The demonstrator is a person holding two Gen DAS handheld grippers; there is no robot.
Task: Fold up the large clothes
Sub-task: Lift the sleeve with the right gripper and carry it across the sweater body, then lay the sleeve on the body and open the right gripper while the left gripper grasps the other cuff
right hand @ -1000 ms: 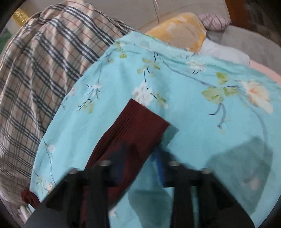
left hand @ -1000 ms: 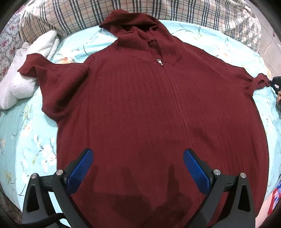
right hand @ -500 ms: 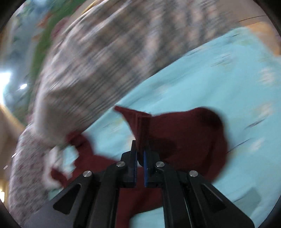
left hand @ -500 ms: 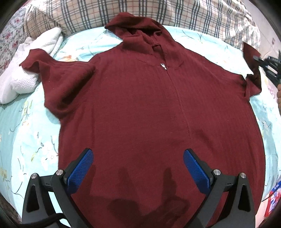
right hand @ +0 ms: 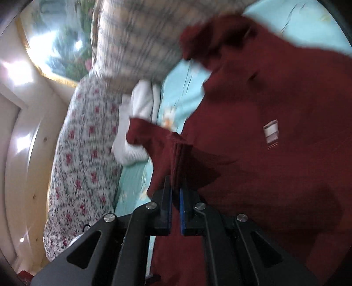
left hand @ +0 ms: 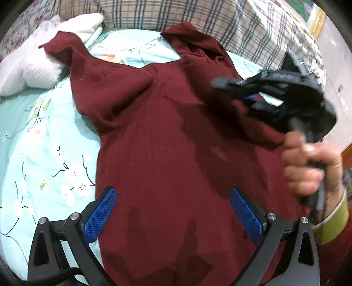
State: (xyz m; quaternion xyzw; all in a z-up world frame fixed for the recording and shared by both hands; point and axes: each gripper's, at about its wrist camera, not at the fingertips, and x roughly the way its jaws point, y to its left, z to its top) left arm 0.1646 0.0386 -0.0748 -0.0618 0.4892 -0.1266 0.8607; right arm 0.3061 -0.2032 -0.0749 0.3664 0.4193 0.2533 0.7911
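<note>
A dark red hooded sweater [left hand: 167, 140] lies face up on the light blue floral bedsheet [left hand: 44, 158]. Its hood [left hand: 191, 39] points to the far side and its left sleeve [left hand: 74, 66] spreads out. My left gripper [left hand: 173, 211] is open and empty, hovering over the sweater's lower body. My right gripper [right hand: 175, 193] is shut on the cuff of the right sleeve [right hand: 178, 154] and holds it lifted over the sweater's chest. It also shows in the left wrist view [left hand: 272, 88], held by a hand [left hand: 308, 167].
A plaid pillow [left hand: 198, 19] lies along the far edge of the bed. A white knitted cloth [left hand: 39, 61] sits at the far left by a floral pillow [right hand: 81, 154]. A wall with a framed picture [right hand: 57, 39] is beyond.
My right gripper closed on the right sleeve cuff, lifted it and swung it left over the sweater's chest. My left gripper shifted slightly, staying open.
</note>
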